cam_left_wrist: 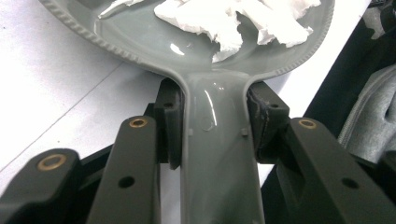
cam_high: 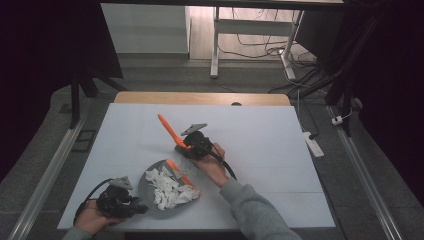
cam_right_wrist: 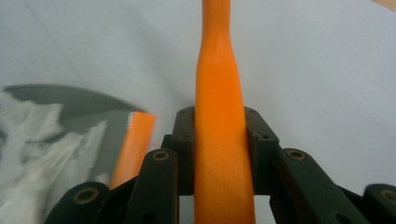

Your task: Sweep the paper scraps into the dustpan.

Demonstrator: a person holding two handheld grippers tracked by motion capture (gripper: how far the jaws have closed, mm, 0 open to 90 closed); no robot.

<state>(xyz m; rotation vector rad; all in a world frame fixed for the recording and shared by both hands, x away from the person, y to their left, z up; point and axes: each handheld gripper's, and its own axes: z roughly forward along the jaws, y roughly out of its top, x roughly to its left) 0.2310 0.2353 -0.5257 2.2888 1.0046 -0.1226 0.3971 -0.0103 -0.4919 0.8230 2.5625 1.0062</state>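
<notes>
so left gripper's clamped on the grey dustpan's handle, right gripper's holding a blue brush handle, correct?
Not quite: the brush handle in the right gripper is orange, not blue, per the right gripper view. The left gripper is clamped on the grey dustpan handle.

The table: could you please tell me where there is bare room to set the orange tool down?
The far half of the table beyond the right gripper is bare, as is the right side. The near left is crowded by the grey dustpan with white scraps.
</notes>
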